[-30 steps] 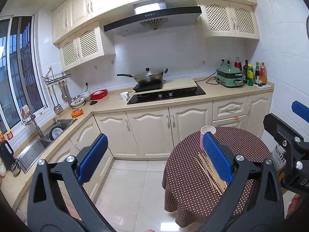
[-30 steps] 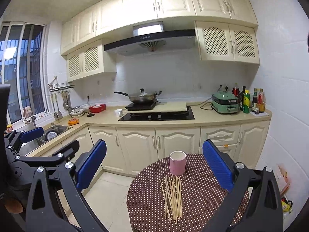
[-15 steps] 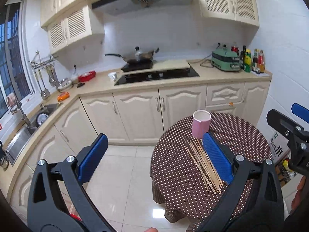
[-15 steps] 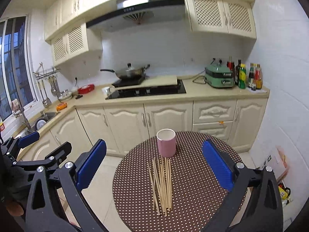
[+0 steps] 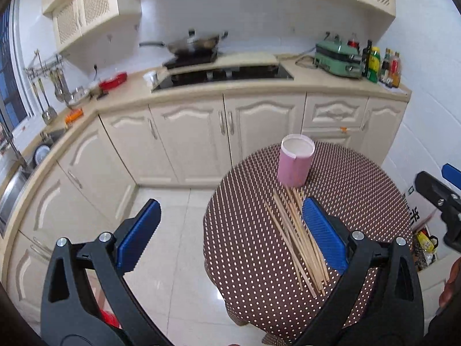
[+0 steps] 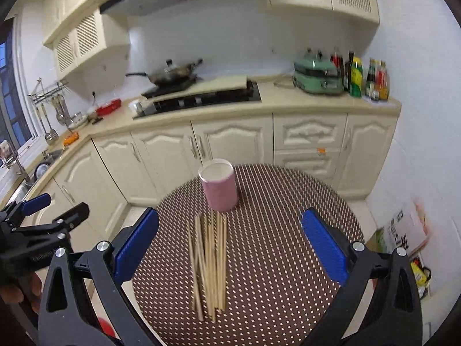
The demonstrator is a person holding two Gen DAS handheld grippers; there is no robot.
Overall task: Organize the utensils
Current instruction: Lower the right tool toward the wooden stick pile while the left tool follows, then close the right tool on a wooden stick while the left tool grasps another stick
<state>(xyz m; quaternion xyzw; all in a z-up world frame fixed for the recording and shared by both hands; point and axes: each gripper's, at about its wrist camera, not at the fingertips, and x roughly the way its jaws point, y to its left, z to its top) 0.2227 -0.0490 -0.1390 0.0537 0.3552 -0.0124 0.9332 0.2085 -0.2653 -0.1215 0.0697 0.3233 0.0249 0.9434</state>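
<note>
A loose bundle of wooden chopsticks (image 6: 209,262) lies on a round table with a brown dotted cloth (image 6: 273,274). It also shows in the left wrist view (image 5: 296,239). A pink cup (image 6: 219,184) stands upright just beyond them, empty as far as I can see; it also shows in the left wrist view (image 5: 296,164). My right gripper (image 6: 230,248) is open and empty, above the table with the chopsticks between its fingers' line. My left gripper (image 5: 230,230) is open and empty, over the table's left edge; it also shows at the left of the right wrist view (image 6: 43,219).
Cream kitchen cabinets (image 6: 230,144) run behind the table, with a stove and wok (image 6: 173,75), a green cooker (image 6: 314,77) and bottles (image 6: 366,77) on the counter. A sink (image 5: 17,184) is at far left. White tiled floor (image 5: 173,245) lies left of the table.
Both grippers have tilted downward and moved closer to the table. The cup and chopsticks now look larger and nearer. Both grippers stay open.
</note>
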